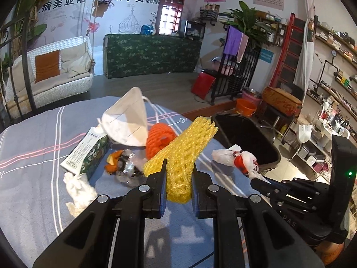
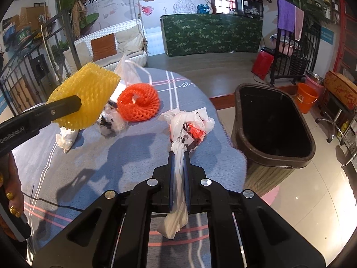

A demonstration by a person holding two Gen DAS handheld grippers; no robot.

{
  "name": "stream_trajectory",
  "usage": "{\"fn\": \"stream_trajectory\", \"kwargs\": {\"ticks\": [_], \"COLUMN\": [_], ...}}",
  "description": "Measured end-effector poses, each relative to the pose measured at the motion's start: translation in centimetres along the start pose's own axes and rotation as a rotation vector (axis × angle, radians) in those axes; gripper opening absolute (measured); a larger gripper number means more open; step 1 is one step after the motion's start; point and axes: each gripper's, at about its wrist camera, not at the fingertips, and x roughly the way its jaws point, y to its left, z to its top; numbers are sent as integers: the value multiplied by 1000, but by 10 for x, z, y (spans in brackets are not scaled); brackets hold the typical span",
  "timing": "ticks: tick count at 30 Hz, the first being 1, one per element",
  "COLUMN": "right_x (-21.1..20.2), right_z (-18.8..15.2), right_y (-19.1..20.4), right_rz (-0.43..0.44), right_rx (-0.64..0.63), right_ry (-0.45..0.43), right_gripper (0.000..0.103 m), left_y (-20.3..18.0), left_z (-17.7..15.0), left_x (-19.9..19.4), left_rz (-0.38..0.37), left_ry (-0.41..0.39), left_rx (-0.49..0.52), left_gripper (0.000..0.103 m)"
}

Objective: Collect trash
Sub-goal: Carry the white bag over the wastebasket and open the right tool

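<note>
My left gripper (image 1: pixel 179 166) is shut on a yellow foam net (image 1: pixel 185 149) and holds it above the table; the net also shows in the right wrist view (image 2: pixel 87 98). My right gripper (image 2: pixel 178 156) is shut on the twisted end of a white plastic bag with red print (image 2: pixel 189 127), which also shows in the left wrist view (image 1: pixel 241 158). The dark bin (image 2: pixel 290 156) stands open just right of the table. An orange foam net (image 2: pixel 138 105), a white face mask (image 1: pixel 127 120), a green carton (image 1: pixel 89 154), crumpled wrappers (image 1: pixel 125 165) and a tissue (image 1: pixel 78 192) lie on the blue-grey tablecloth (image 1: pixel 33 178).
An orange bucket (image 2: pixel 306 97) and a pink basin stand on the floor beyond the bin. A black metal rack (image 2: pixel 292 53) and a red panel (image 2: pixel 262 63) stand further back. A white swing sofa (image 1: pixel 53 73) is behind the table on the left.
</note>
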Motion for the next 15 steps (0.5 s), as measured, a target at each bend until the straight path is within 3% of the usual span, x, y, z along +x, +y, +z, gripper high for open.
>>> {"fn": "stream_trajectory", "kwargs": {"ticks": [15], "right_x": [3], "right_z": [20], "right_y": [-55], "right_rz": [-121], "right_rx": [41], "right_ry": [-60], "right_gripper": [8], "left_y": [-31], "left_z": [14], "left_x": [21], "left_rz": [-104], "left_ry": [-6], "left_rx": [31], "left_gripper": [18]}}
